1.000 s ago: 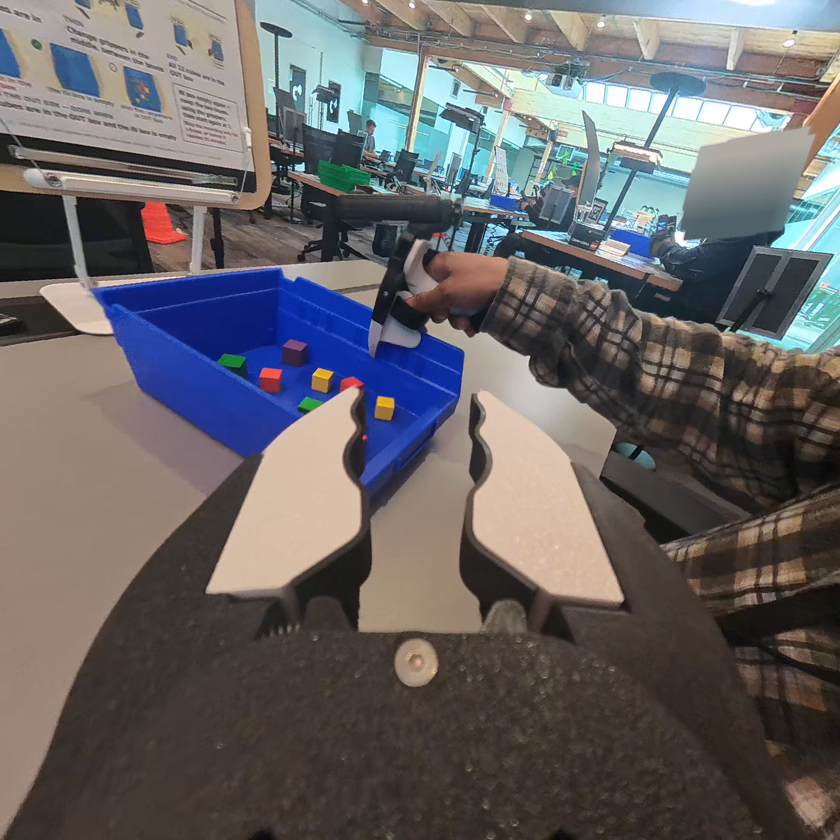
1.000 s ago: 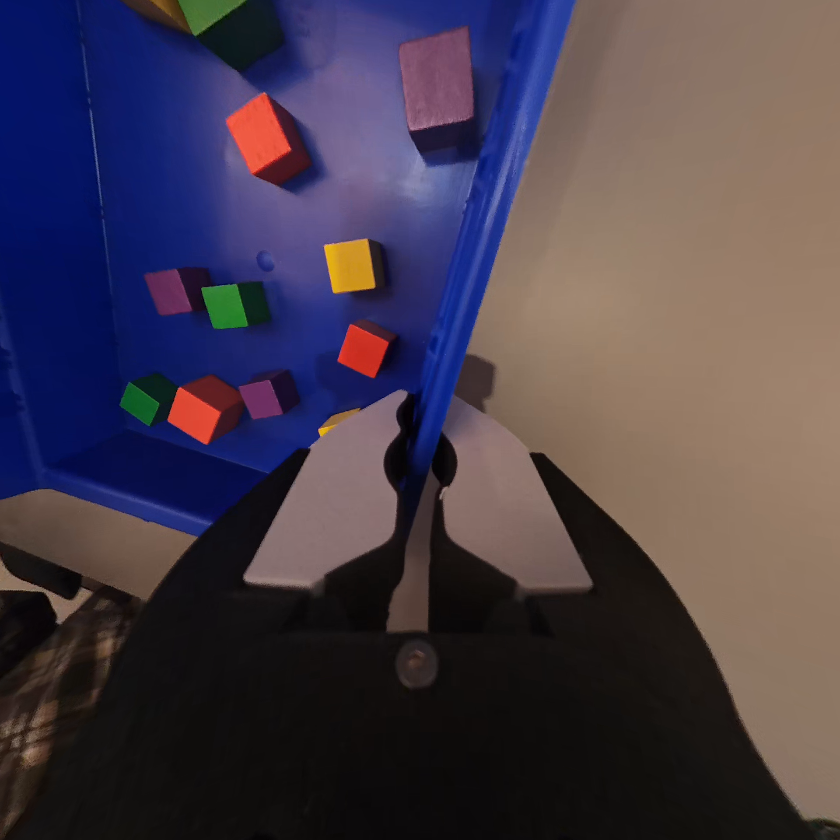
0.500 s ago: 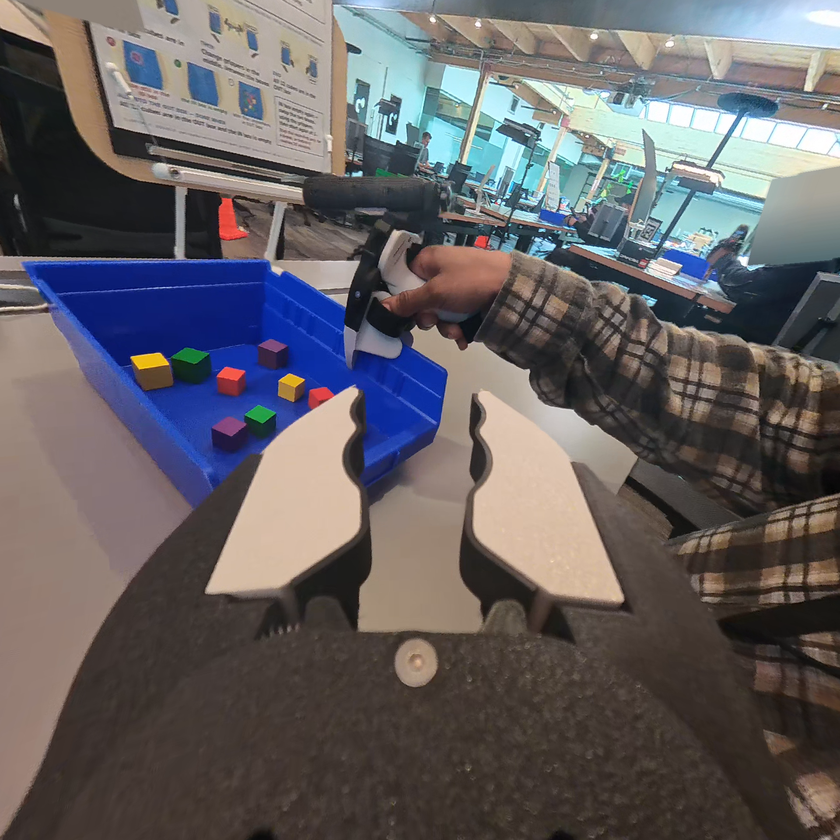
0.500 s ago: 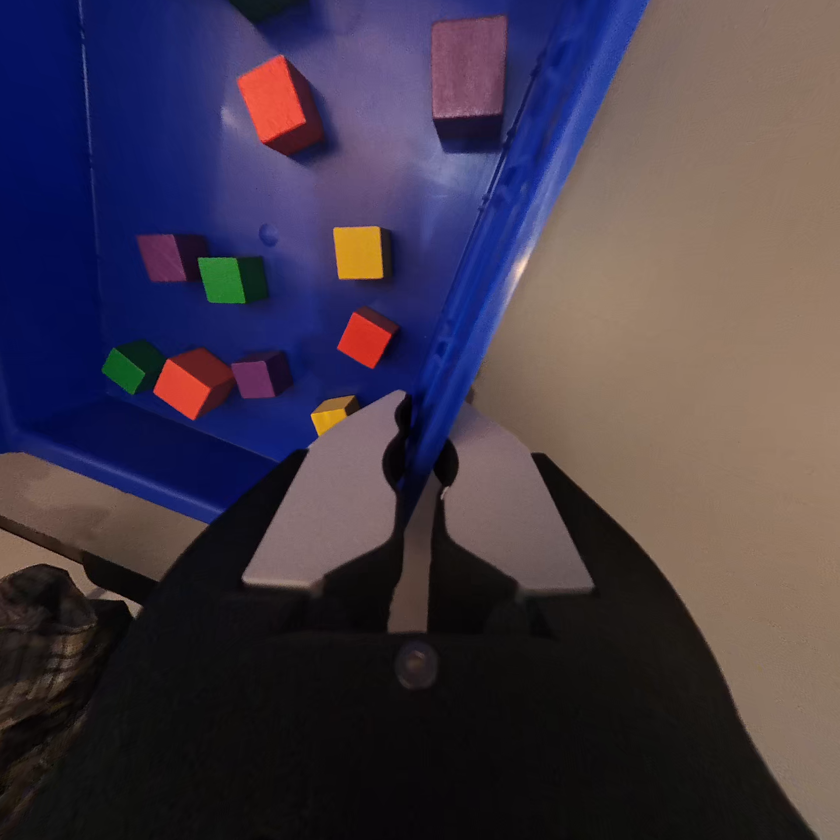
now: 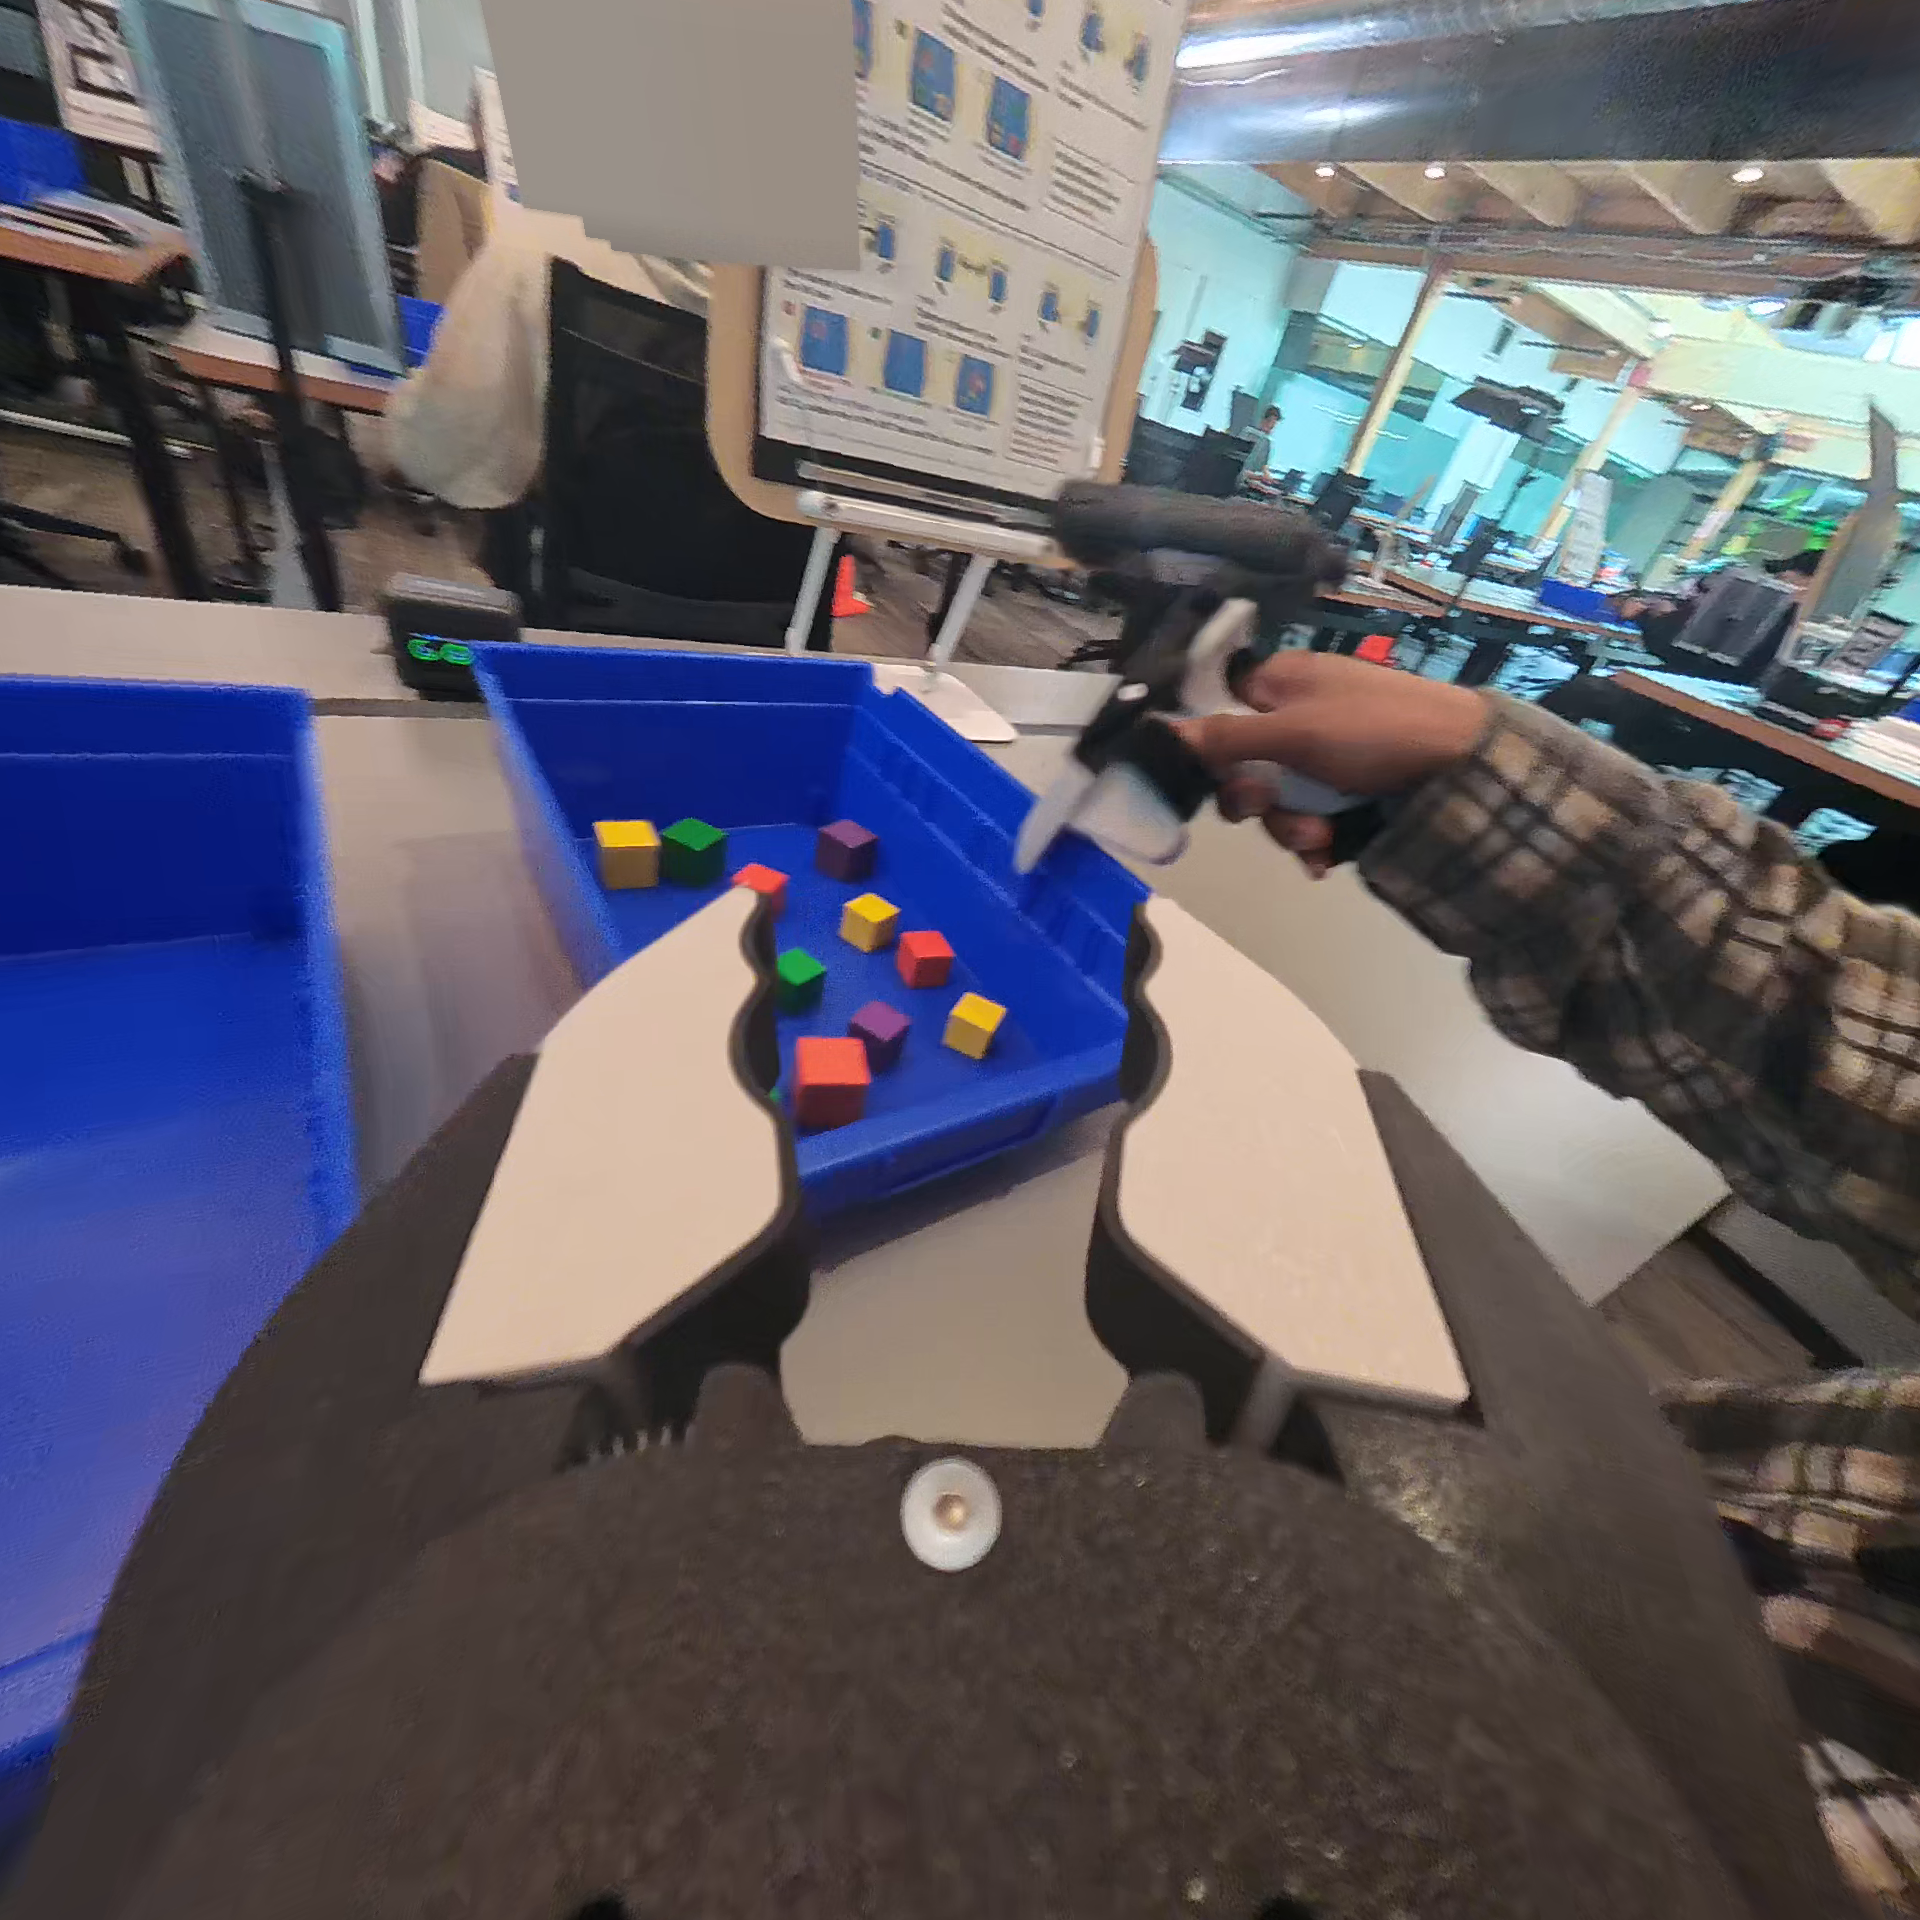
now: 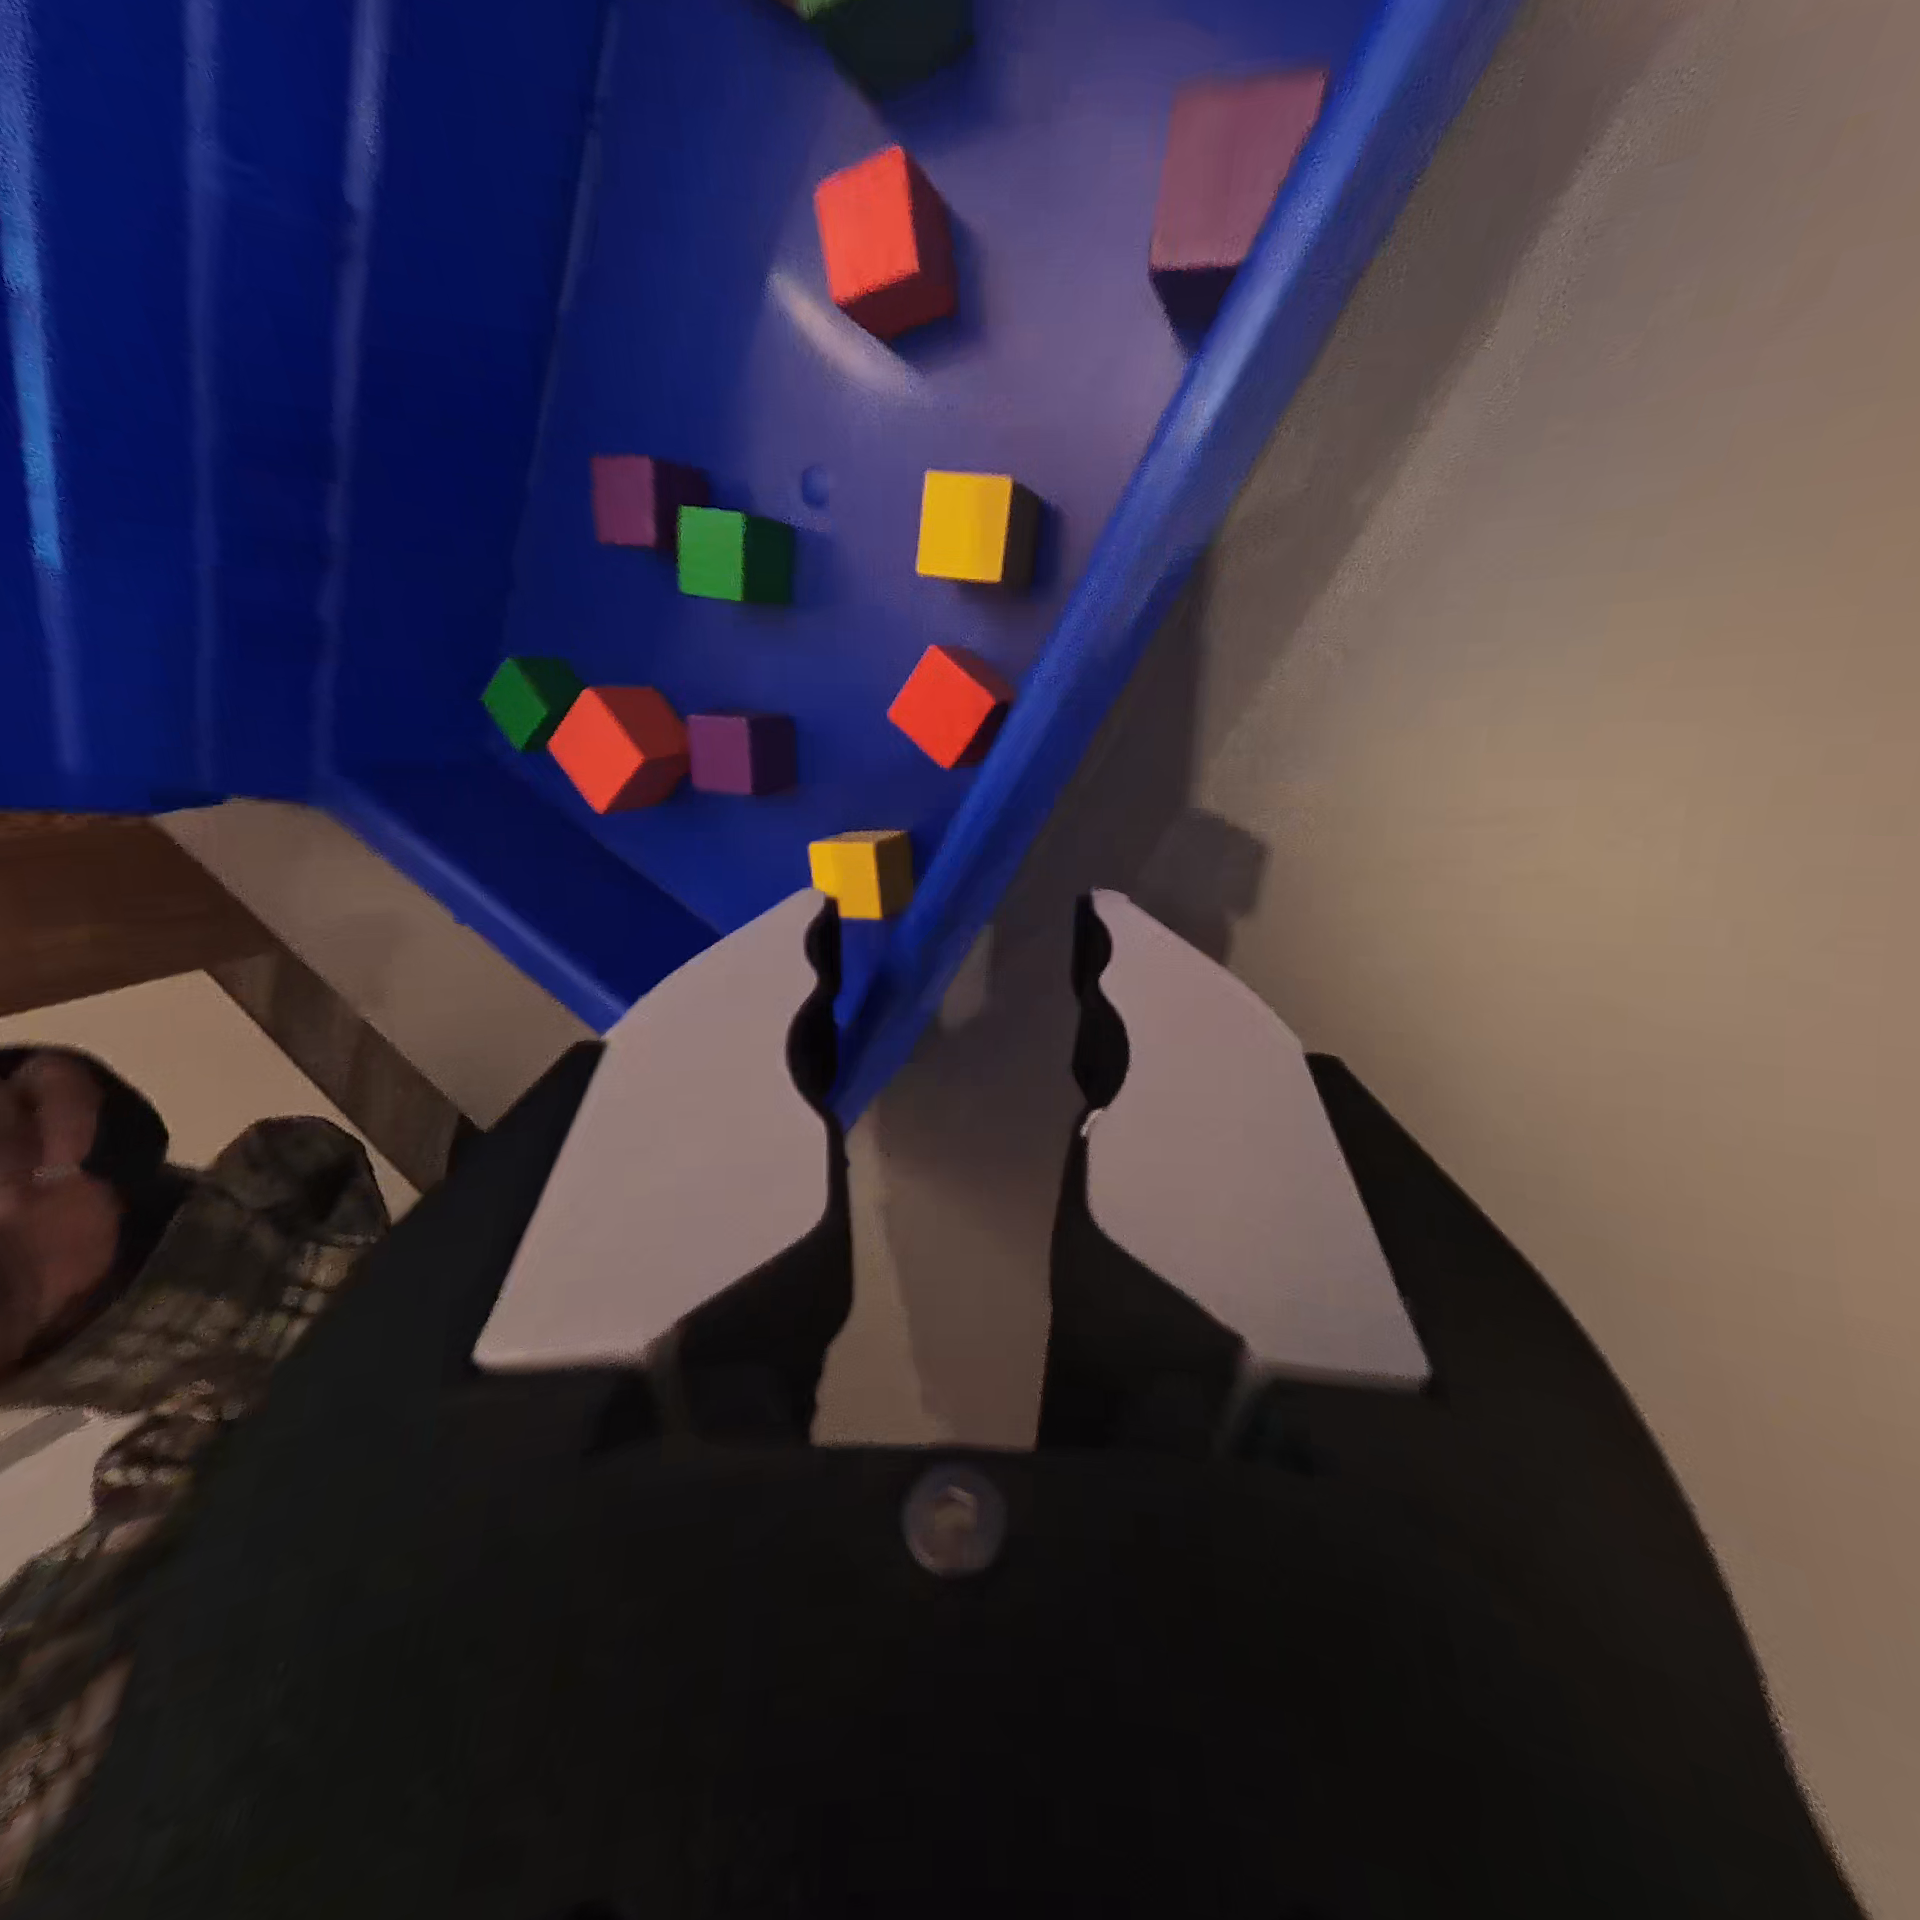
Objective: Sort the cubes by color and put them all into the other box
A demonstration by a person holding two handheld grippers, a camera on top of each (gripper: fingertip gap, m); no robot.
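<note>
My right hand-held gripper [image 6: 951, 914] straddles the blue bin's side wall [image 6: 1174, 499], jaws parted, left hand-held gripper [image 5: 940, 914] wide and empty; cubes [image 5: 868, 920] remain inside, so lifting could snag and tip it.

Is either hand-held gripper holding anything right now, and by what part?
Nothing is held. The right hand-held gripper is open astride the side wall of the blue bin. The left hand-held gripper is open and empty.

Red, yellow, green, purple cubes [image 5: 868, 920] scattered in one blue bin [image 5: 727, 686]; second blue bin [image 5: 156, 717] beside it.
</note>
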